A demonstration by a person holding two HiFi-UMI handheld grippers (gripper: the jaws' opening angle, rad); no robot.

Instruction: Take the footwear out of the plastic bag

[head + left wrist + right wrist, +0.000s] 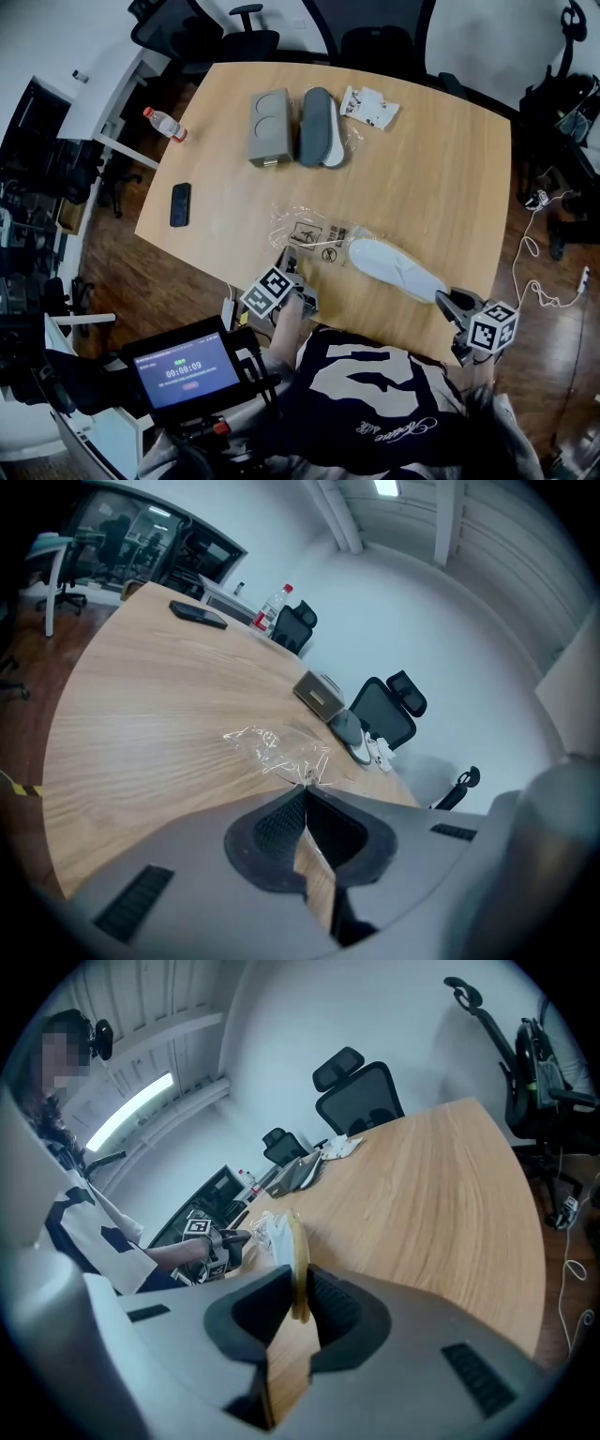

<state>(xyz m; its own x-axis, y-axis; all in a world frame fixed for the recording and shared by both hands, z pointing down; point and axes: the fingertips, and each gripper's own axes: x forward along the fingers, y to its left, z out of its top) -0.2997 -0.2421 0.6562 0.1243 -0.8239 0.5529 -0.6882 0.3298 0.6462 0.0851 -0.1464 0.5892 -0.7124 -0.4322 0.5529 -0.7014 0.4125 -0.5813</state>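
The pull-out is in hand. On the worktop (441, 169) the white slipper (394, 267) lies mostly clear of the plastic bag (314, 230), with only its toe seemingly still at the bag's mouth. The right tool (442, 298) is clenched on the slipper's heel end, and the left tool (286, 255) pinches the bag's near edge.

Next, I'd judge, the two should draw apart (bag held fast, slipper slid away from it) until the toe comes free, without the thin film slipping from its pinch.

The head view gives the whole layout but hides both pinches. The right gripper view shows the slipper's pale sole edge squeezed between the pads. The left gripper view shows crinkled film caught at the closed tips.
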